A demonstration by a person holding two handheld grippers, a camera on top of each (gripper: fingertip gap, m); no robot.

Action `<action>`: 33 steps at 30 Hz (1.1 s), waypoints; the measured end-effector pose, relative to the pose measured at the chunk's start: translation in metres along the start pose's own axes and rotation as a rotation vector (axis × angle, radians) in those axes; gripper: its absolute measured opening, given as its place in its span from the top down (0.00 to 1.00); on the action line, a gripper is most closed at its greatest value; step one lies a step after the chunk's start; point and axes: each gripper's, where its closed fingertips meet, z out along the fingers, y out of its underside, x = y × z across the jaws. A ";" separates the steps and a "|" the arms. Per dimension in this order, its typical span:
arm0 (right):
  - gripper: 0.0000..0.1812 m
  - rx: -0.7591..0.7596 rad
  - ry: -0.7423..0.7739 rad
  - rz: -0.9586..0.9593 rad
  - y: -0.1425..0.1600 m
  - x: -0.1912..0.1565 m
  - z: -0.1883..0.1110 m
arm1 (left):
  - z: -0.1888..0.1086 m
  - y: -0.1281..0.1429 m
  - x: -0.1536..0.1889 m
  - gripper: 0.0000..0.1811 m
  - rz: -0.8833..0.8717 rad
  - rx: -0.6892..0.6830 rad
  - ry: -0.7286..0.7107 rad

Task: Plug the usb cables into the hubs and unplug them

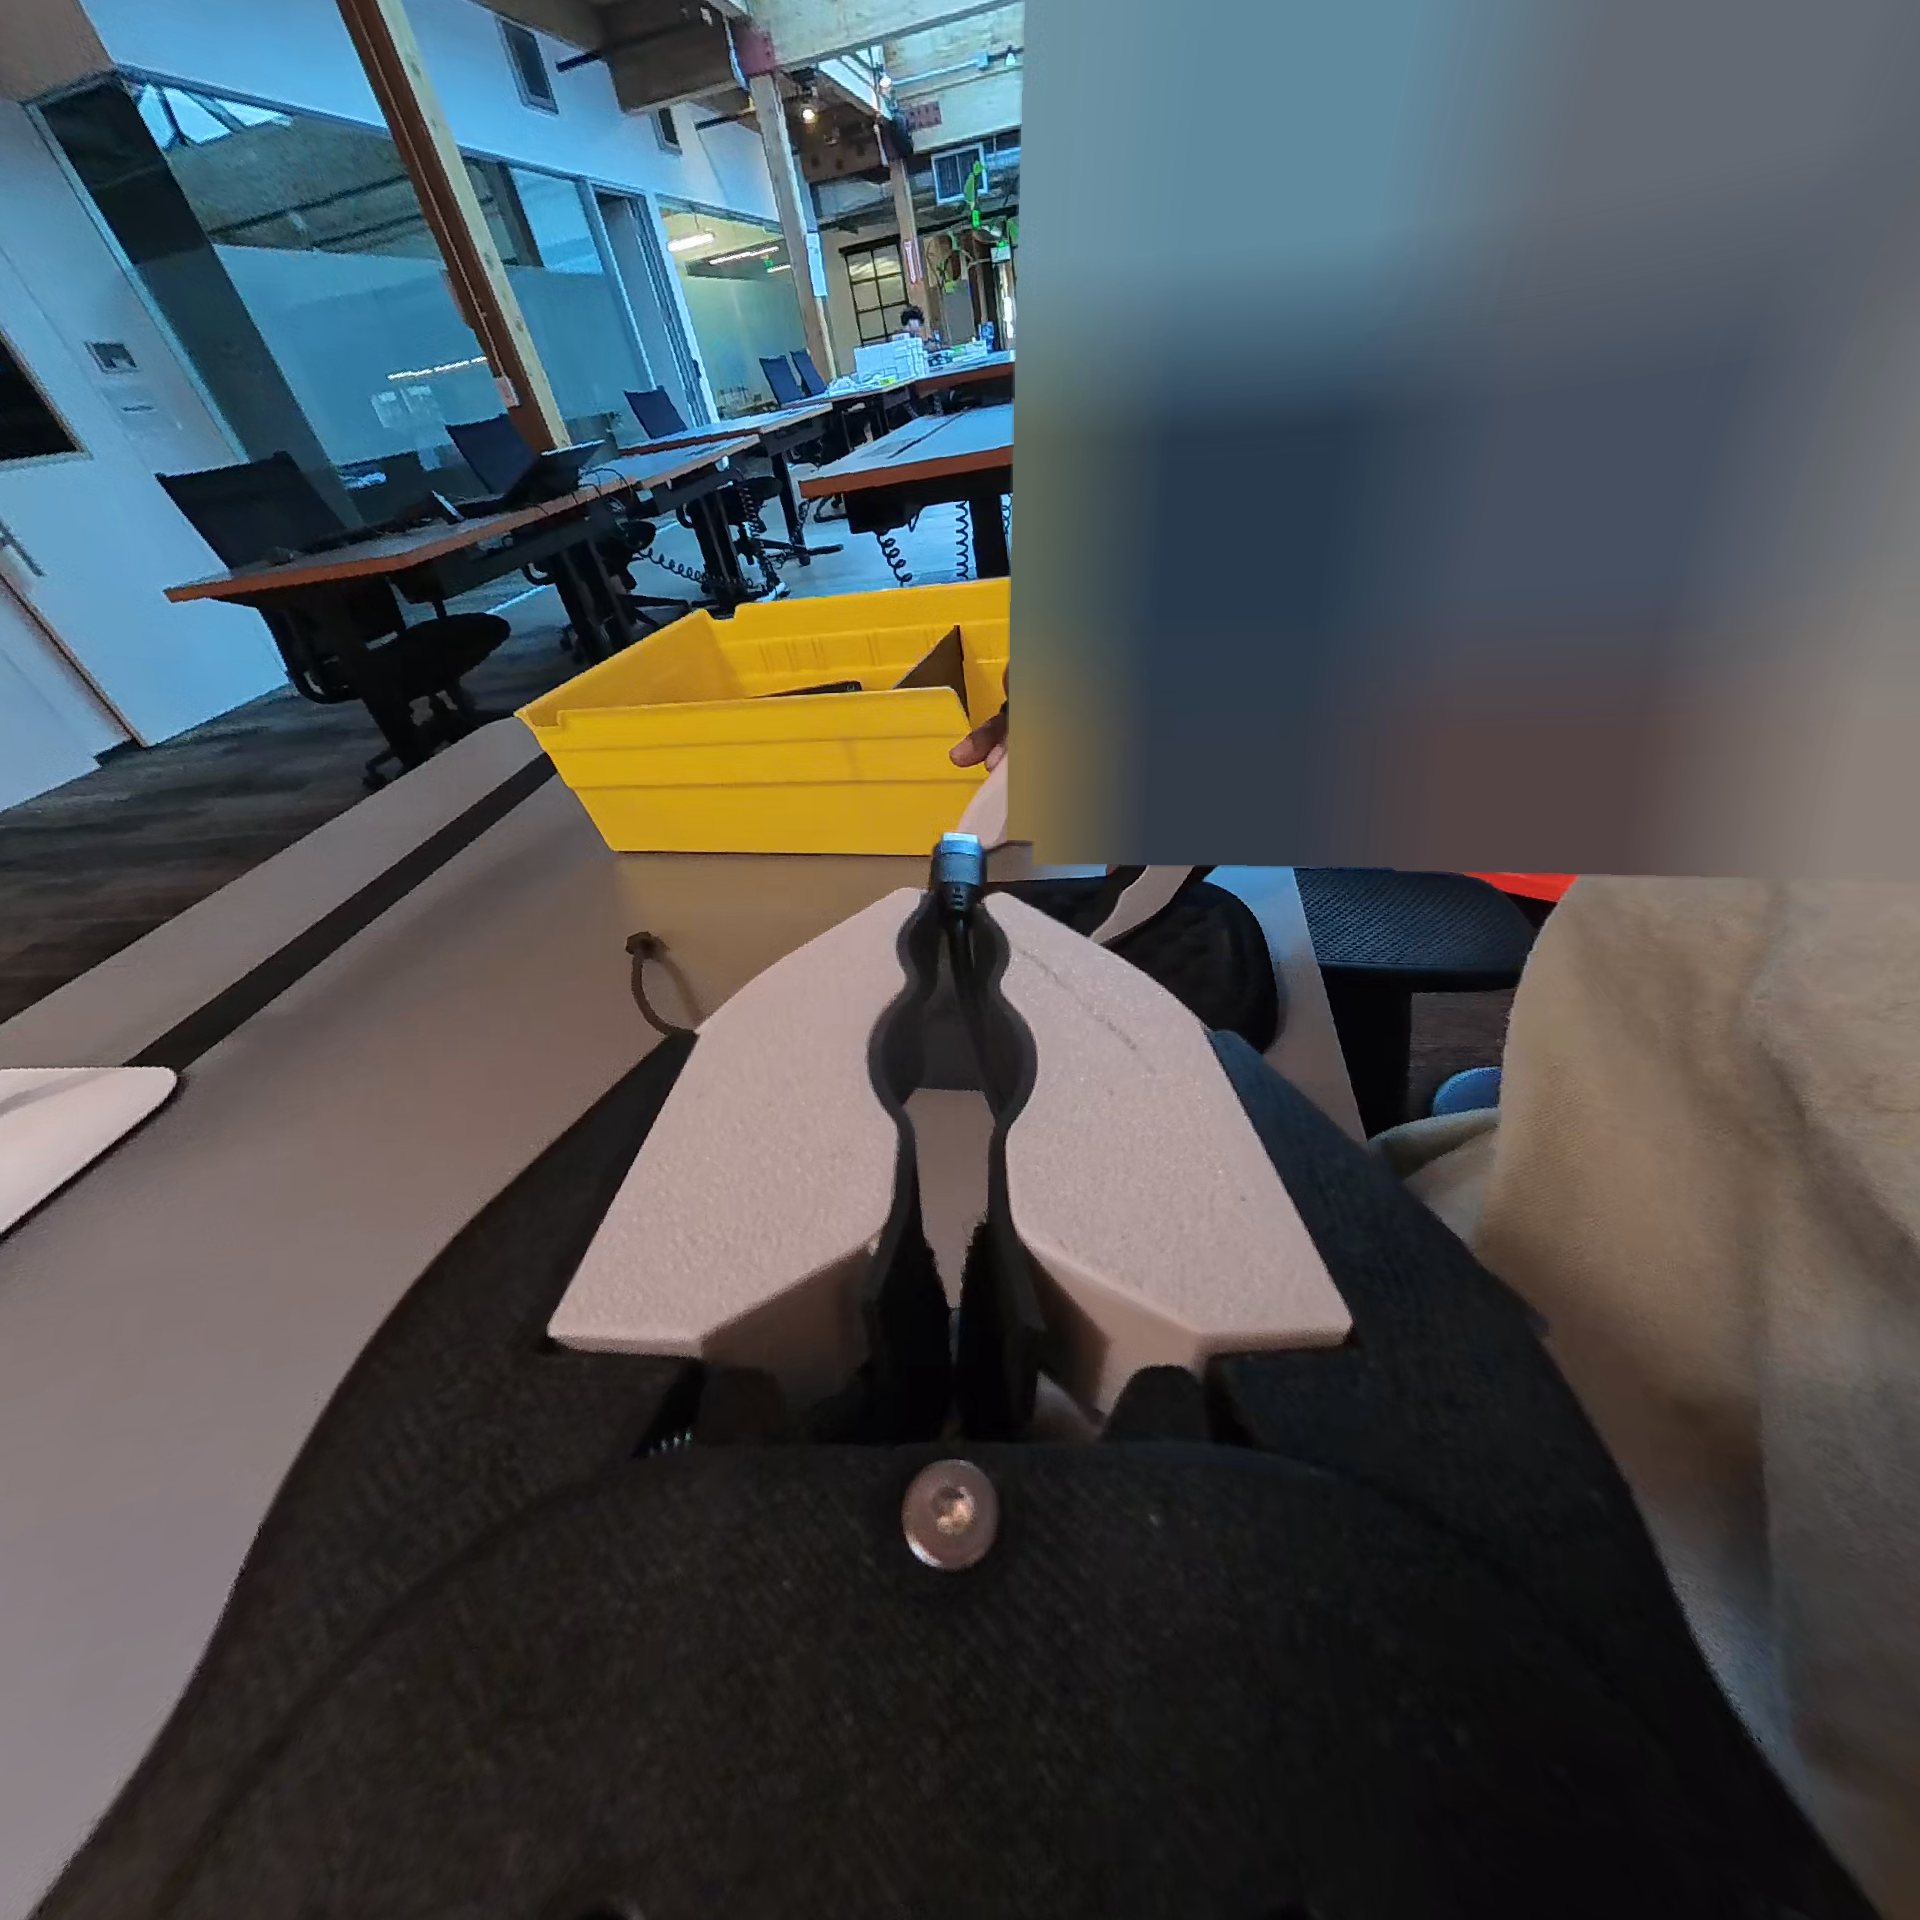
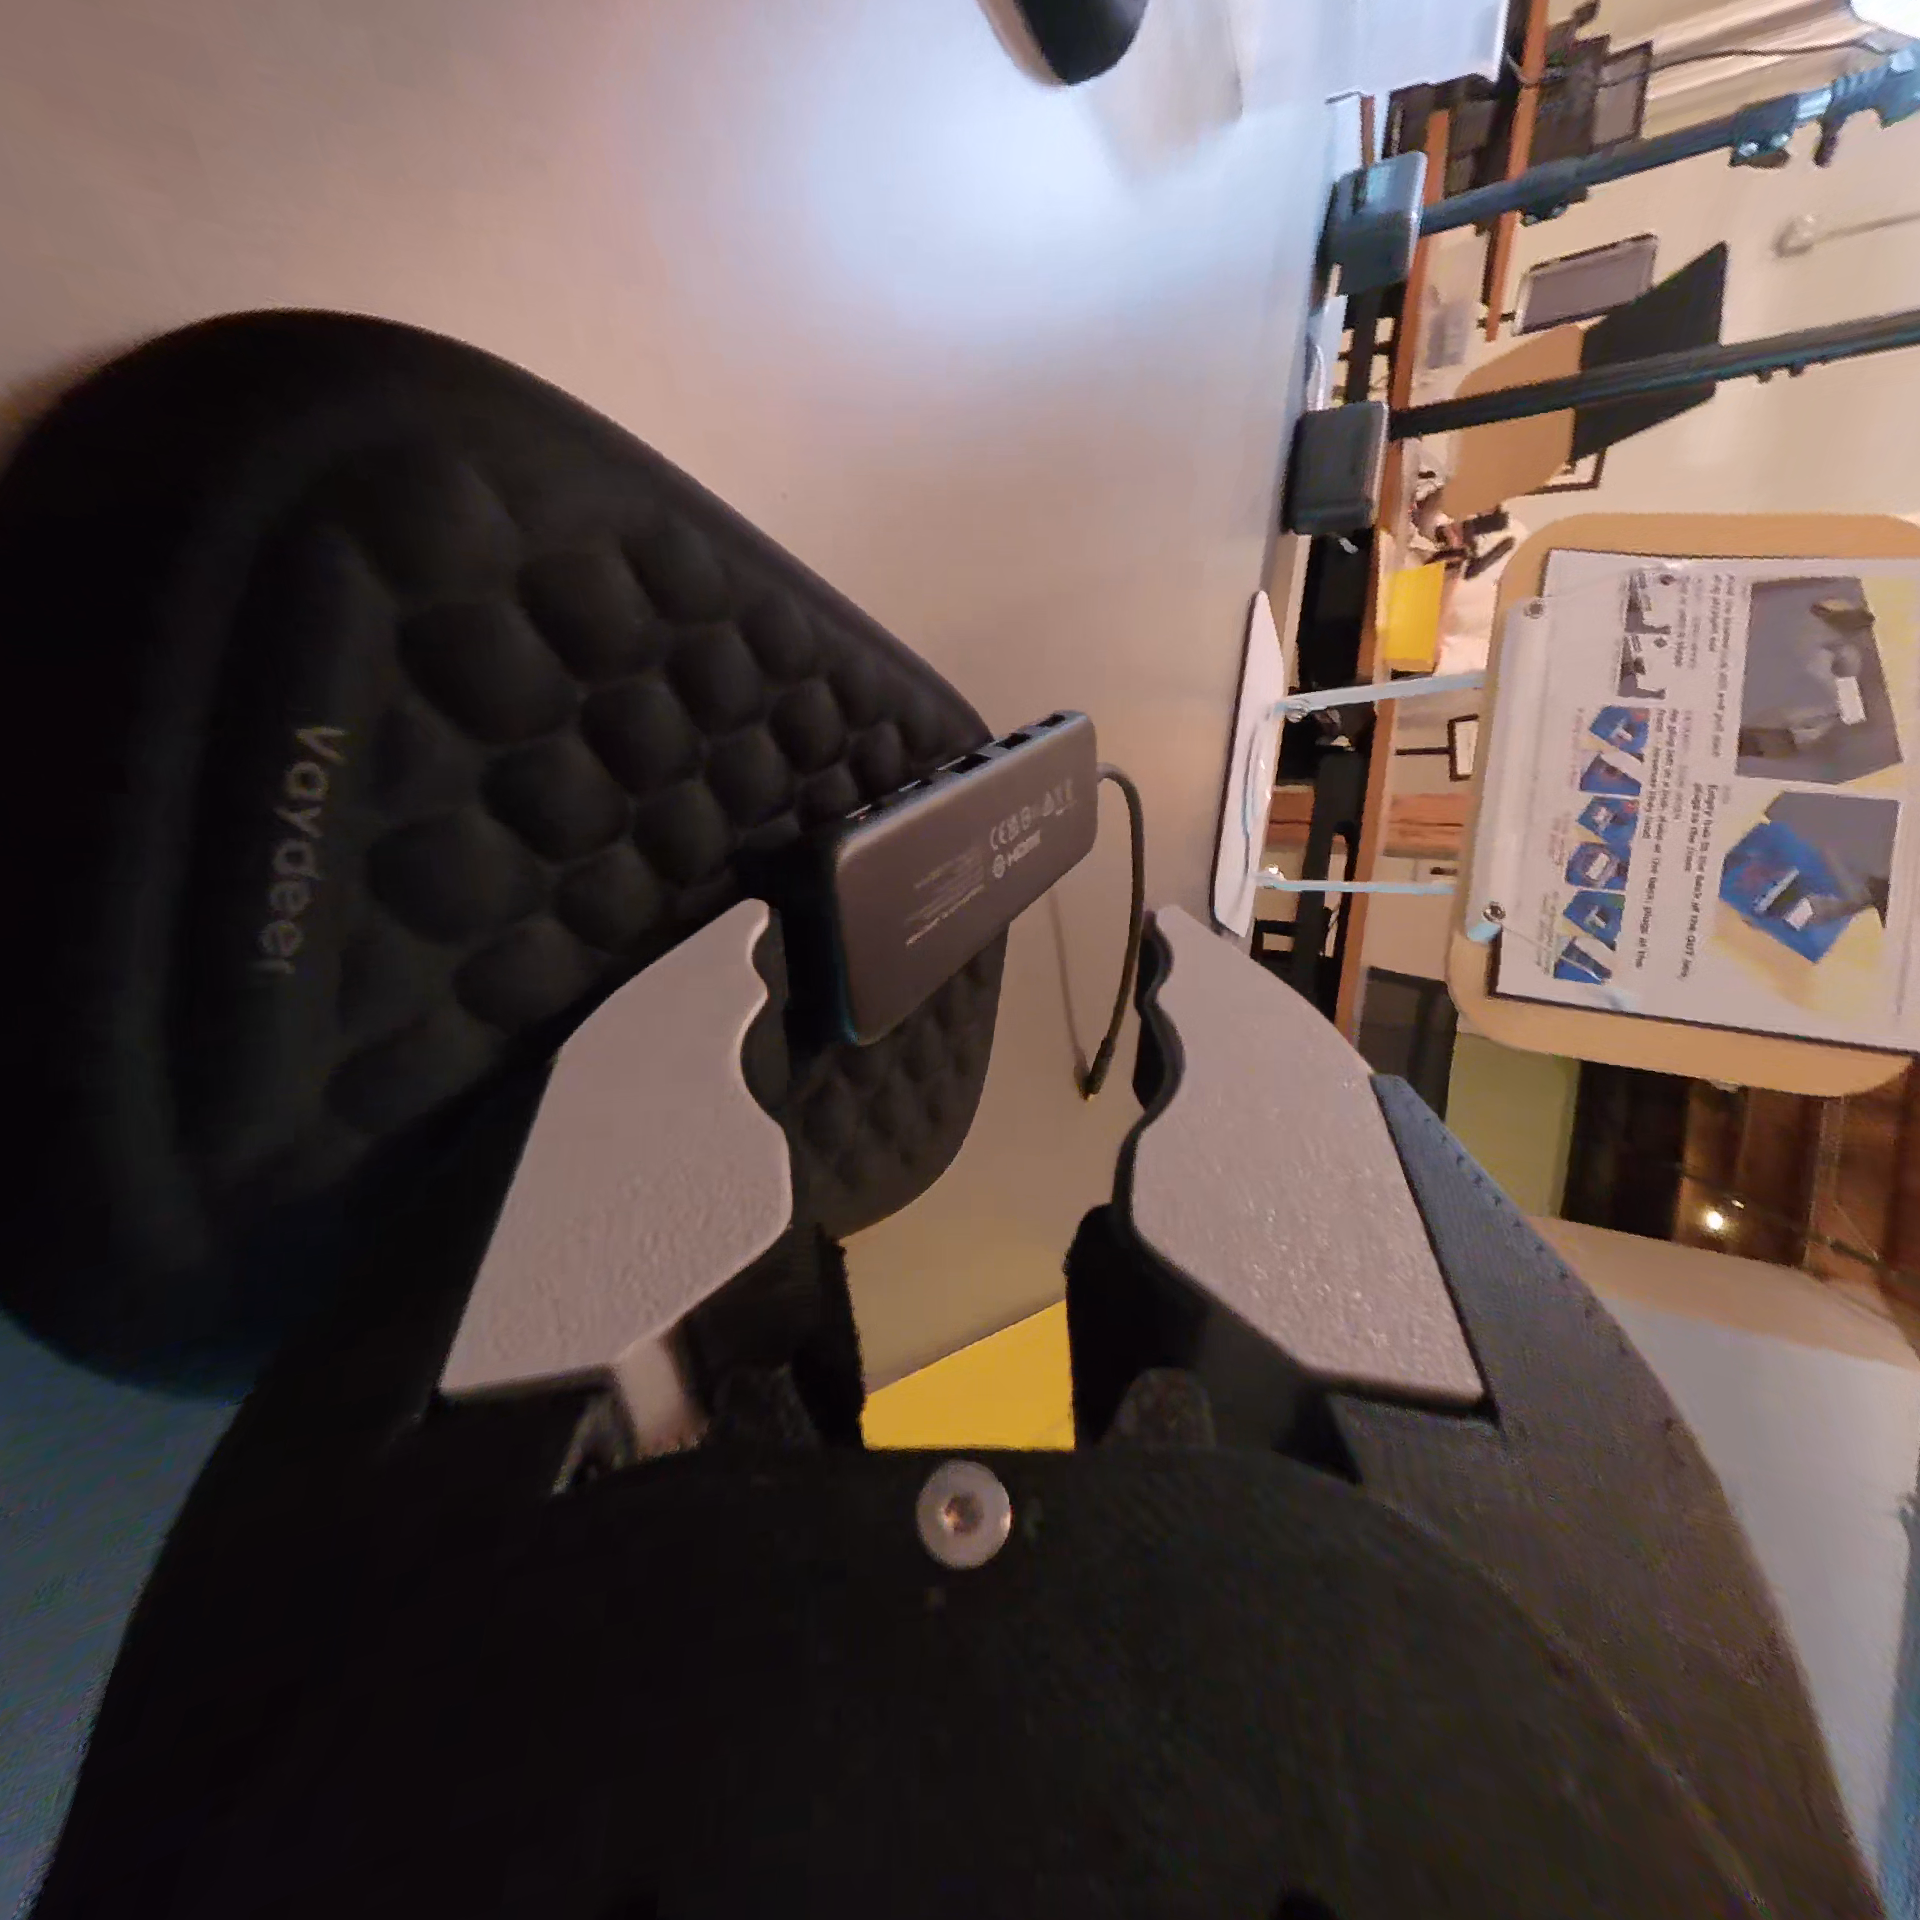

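Left gripper (image 1: 954, 914): fingers nearly together, pinching a black usb cable (image 1: 958, 871) just behind its plug. The plug's metal tip pokes out past the fingertips toward 12 o'clock; the cord runs back down the gap between the fingers. Held clear of the worktop (image 1: 312, 1091). A yellow bin (image 1: 758, 769) sits beyond at 12 o'clock, and a small black cable tie (image 1: 655, 987) lies at 10 o'clock from the fingertips.

Right gripper (image 2: 961, 925): fingers wide apart, nothing gripped. The grey hub (image 2: 966, 894) lies between and just past the fingertips, resting tilted on the edge of a black padded wrist rest (image 2: 468, 727). Its port row faces 11 o'clock. Its own thin cord (image 2: 1127, 904) loops off the far end and hangs beside the right finger.

Handling judgement:
- Hub: light, rigid, smooth metal shell. Likely to slide or tip off the soft pad when a plug pushes in.
- Take it across the two long flat faces, mid-body, clear of the ports.
- Plug: stiff moulded collar, good hold. Cord behind it is limp and gives no push.
- Keep the plug square to the port; forcing it at an angle risks the connector.
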 end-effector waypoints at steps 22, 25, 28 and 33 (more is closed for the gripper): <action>0.94 -0.109 0.213 -0.009 0.000 0.025 0.018 | 0.006 0.014 0.003 0.97 -0.003 -0.036 -0.027; 0.93 -0.065 0.123 0.124 -0.003 0.046 -0.011 | 0.003 0.013 -0.001 0.97 -0.004 -0.030 -0.046; 0.93 -0.052 -0.119 0.176 -0.009 0.062 -0.051 | 0.000 0.009 -0.003 0.97 -0.009 -0.003 -0.055; 0.94 -0.065 -0.596 0.187 -0.030 0.068 -0.112 | -0.002 0.004 -0.001 0.97 0.005 0.019 -0.055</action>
